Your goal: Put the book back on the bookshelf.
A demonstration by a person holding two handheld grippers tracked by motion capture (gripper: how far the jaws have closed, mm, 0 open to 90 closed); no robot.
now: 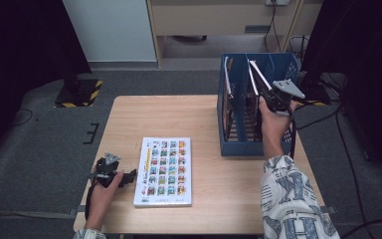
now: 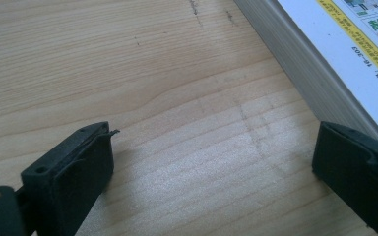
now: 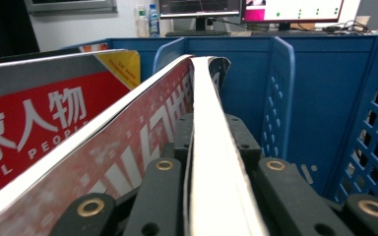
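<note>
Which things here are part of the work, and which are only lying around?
Part of the work:
- magazine gripped in the right gripper
- blue file rack it goes into
- book flat on the table, beside the open left gripper

Only lying around:
- red magazine already in the rack
- monitors and bottle behind

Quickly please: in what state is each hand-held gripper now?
Left hand-held gripper: open, empty, beside the thick white picture-covered book.
Right hand-held gripper: closed on a thin red-covered magazine in the blue plastic file rack.
</note>
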